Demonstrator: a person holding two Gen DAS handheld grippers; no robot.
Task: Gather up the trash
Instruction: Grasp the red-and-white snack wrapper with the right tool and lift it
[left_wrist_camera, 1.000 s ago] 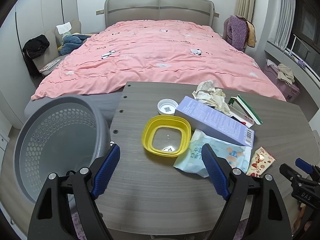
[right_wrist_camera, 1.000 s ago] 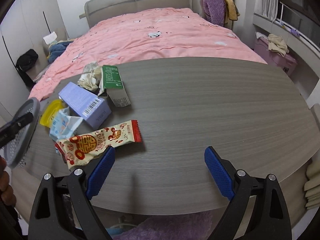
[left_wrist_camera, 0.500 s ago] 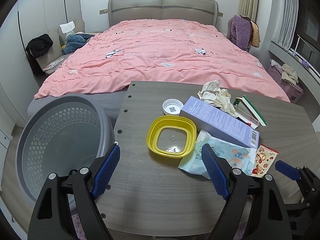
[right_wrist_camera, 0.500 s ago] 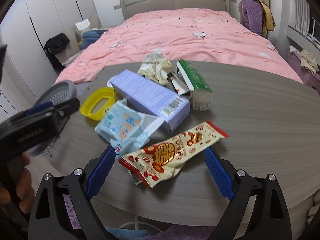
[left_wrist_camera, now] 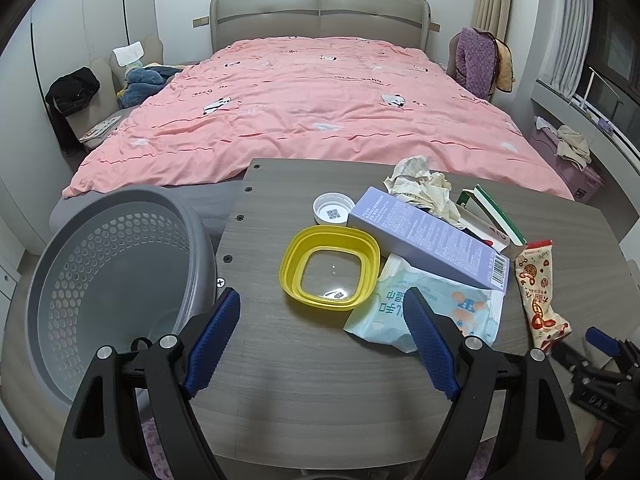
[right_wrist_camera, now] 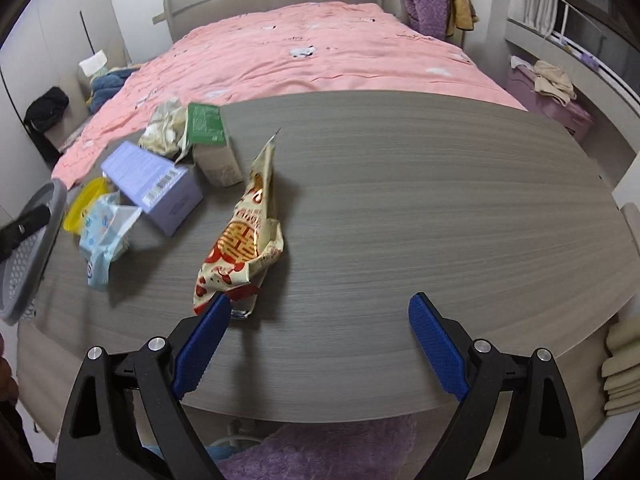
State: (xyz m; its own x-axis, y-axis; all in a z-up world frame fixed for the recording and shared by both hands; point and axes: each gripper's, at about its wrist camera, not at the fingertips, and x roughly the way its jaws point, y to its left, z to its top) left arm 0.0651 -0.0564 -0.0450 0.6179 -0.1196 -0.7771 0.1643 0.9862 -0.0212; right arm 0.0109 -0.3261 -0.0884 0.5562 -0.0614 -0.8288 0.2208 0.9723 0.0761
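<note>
1. Right gripper (right_wrist_camera: pixel 318 320): jaws spread wide, nothing clamped. Its left blue pad (right_wrist_camera: pixel 200 344) sits at the crumpled near end of the snack wrapper (right_wrist_camera: pixel 246 236), seemingly touching it; the right pad is well clear over bare wood. Judged a lining-up for a pinch not yet made.

2. Snack wrapper: cream foil with red printing, long and narrow, torn and crushed at the end by the pad, the far end lifted off the surface and pointing away from the tool. Looks empty and light; likely to slide or flip unless both pads close on it.

3. Left gripper (left_wrist_camera: pixel 322 332): also wide apart and empty, held low over the near edge of the table (left_wrist_camera: pixel 300 392). Ahead between its pads lie the yellow lid (left_wrist_camera: pixel 296 276) and, right of that, the pale blue wipes packet (left_wrist_camera: pixel 472 312), partly tucked under the lavender box (left_wrist_camera: pixel 424 244).

4. Further out from the left tool: a white cap (left_wrist_camera: pixel 334 210) beyond the lid, a crumpled tissue (left_wrist_camera: pixel 420 188) and a green-and-white carton (left_wrist_camera: pixel 494 224) past the box. All the trash is bunched on one side of the table.

5. Grey perforated basket (left_wrist_camera: pixel 112 280): stands to the left tool's left, just beside the table edge and below its surface, with no trash visible inside. Placement suits dropping items straight off the edge.

6. Beyond the table: bed with pink cover (left_wrist_camera: pixel 320 100).
</note>
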